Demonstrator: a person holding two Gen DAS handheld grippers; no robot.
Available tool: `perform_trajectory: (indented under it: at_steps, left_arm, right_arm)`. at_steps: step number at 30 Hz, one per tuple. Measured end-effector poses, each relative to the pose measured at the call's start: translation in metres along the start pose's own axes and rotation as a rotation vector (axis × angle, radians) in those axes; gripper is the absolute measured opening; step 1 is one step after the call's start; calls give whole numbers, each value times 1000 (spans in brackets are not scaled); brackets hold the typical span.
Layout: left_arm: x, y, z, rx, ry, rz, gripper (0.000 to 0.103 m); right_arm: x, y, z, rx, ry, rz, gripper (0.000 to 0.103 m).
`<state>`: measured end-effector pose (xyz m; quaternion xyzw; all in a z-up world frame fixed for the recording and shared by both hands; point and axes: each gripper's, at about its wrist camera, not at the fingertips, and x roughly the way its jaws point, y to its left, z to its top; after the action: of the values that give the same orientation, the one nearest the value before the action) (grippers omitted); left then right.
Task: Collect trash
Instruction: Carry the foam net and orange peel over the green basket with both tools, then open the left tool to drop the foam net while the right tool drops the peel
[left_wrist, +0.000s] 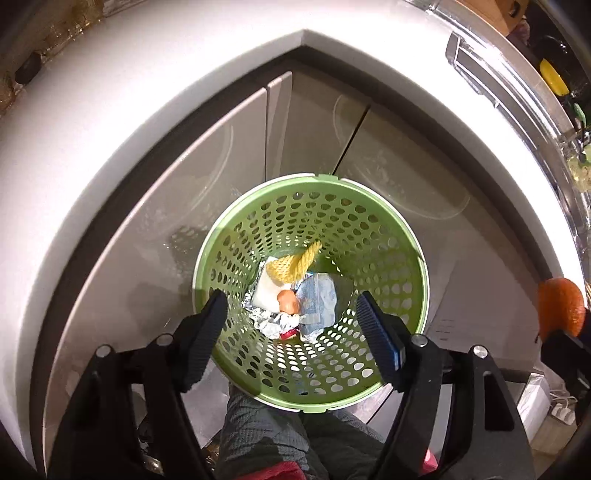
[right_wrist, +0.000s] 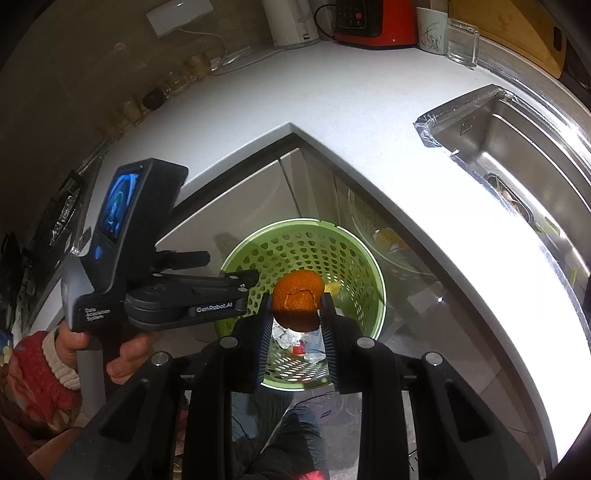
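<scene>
The left tongs (left_wrist: 291, 317) are held above a green perforated basket (left_wrist: 388, 236) and are pointed steeply down into it; their jaws stand wide apart with nothing between them. At the bottom of the basket lie the collected pieces of trash: a yellow knotted rope (left_wrist: 291, 264), a white flat packet (left_wrist: 264, 291), crumpled foil (left_wrist: 271, 325), a small orange-pink lump (left_wrist: 288, 300) and a pale blue wrapper (left_wrist: 317, 302). The basket stands on the floor in the inner corner of a white L-shaped bench (left_wrist: 110, 110), in front of grey cabinet doors (left_wrist: 221, 177). The right tongs (right_wrist: 296, 308) are closed on an orange peel (right_wrist: 298, 300), which is pinched between the two ribbed pads and held above the open mouth of the basket (right_wrist: 354, 266). In the right wrist view the left device is seen from the side, grasped by a hand (right_wrist: 122, 350) in a red sleeve with a cream cuff (right_wrist: 40, 373). On the bench a steel sink (right_wrist: 517, 147) is set to the right, and a red appliance (right_wrist: 376, 22), a white kettle (right_wrist: 291, 18) and a cup (right_wrist: 430, 31) stand at the back corner. The person's dark trouser legs (left_wrist: 266, 435) are visible below the basket.
</scene>
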<state>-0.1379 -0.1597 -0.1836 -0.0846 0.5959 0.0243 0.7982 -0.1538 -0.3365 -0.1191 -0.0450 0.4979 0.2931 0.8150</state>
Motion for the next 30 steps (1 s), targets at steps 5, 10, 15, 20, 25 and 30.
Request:
perform_trajectory:
  at_steps: [5, 10, 15, 20, 25, 30]
  left_arm:
    - [-35, 6, 3, -7, -75, 20, 75]
    - [-55, 17, 6, -28, -110, 35, 76]
    - [-58, 25, 4, -48, -122, 51, 80]
    - [-50, 28, 2, -56, -110, 51, 80]
    - [-45, 27, 0, -54, -96, 48, 80]
    - [-43, 31, 0, -49, -90, 44, 80]
  right_arm:
    - [7, 3, 5, -10, -3, 15, 28]
    - [28, 4, 9, -20, 16, 28, 28]
    - [52, 7, 11, -29, 51, 36, 28]
    - [70, 10, 9, -37, 80, 44, 28]
    - [78, 12, 7, -35, 98, 41, 28]
    - [86, 15, 7, -42, 115, 16, 73]
